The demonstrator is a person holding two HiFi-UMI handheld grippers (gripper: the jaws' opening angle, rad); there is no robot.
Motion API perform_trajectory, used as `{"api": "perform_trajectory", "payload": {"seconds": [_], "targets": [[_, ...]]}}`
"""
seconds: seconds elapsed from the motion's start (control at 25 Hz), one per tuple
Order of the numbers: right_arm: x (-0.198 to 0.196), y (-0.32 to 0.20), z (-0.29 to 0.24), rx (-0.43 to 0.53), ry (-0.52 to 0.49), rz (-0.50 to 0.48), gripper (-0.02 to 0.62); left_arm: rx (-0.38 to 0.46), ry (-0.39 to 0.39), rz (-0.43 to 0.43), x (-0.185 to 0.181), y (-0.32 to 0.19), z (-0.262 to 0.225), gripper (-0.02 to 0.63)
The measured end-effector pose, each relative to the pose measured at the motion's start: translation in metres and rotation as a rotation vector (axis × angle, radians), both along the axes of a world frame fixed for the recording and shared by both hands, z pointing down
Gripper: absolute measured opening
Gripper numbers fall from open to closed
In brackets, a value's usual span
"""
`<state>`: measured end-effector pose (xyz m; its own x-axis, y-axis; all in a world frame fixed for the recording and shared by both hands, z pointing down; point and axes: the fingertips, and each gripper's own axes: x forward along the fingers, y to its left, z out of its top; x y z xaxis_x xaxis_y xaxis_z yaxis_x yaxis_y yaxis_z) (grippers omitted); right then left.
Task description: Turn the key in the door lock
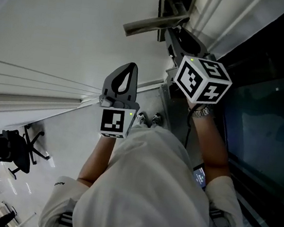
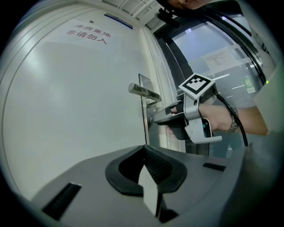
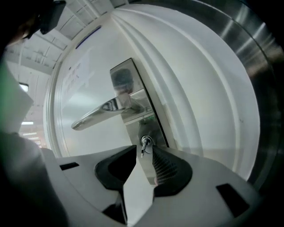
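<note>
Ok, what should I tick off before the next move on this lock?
1. Key seated in the lock plate: ok.
2. Right gripper lined up: ok, the key sits between its jaw tips.
3. Grip on the key: not ok, the jaws stand apart and the pads are not pressing on it.
4. Door handle clear of the jaws: ok, it sits above them.
5. Left gripper out of the way: ok, shut, empty, back from the door.
6. Lock already turned: cannot tell.

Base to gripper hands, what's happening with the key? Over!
Right gripper open, key between its jaw tips, not pinched. Key sits in lock plate under door handle. Left gripper shut, empty, back from the door. Nothing in the way.
</note>
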<state>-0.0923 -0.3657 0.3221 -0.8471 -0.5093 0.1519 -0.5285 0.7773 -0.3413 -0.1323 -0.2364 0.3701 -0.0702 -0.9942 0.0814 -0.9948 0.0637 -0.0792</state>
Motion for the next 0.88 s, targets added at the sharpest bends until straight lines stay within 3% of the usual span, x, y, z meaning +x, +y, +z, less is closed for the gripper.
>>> {"api": "perform_trajectory", "payload": {"seconds": [0.12, 0.24, 0.52, 0.76, 0.88], "targets": [[0.002, 0.008, -0.003, 0.151, 0.115, -0.047, 0.12, 0.008, 0.008, 0.006, 0.003, 0.0, -0.002, 0.009], [0.003, 0.016, -0.002, 0.331, 0.29, -0.085, 0.143, 0.023, 0.017, 0.007, 0.004, 0.002, -0.005, 0.009], [0.009, 0.019, 0.005, 0.754, 0.719, -0.048, 0.144, 0.049, 0.043, 0.008, 0.004, 0.007, -0.007, 0.009], [0.011, 0.012, 0.004, 1.068, 0.966, 0.004, 0.143, 0.054, 0.062, -0.002, 0.002, 0.013, -0.005, 0.009], [0.01, 0.008, 0.003, 1.161, 1.037, 0.012, 0.143, 0.059, 0.065, -0.009, 0.0, 0.017, -0.006, 0.009]]}}
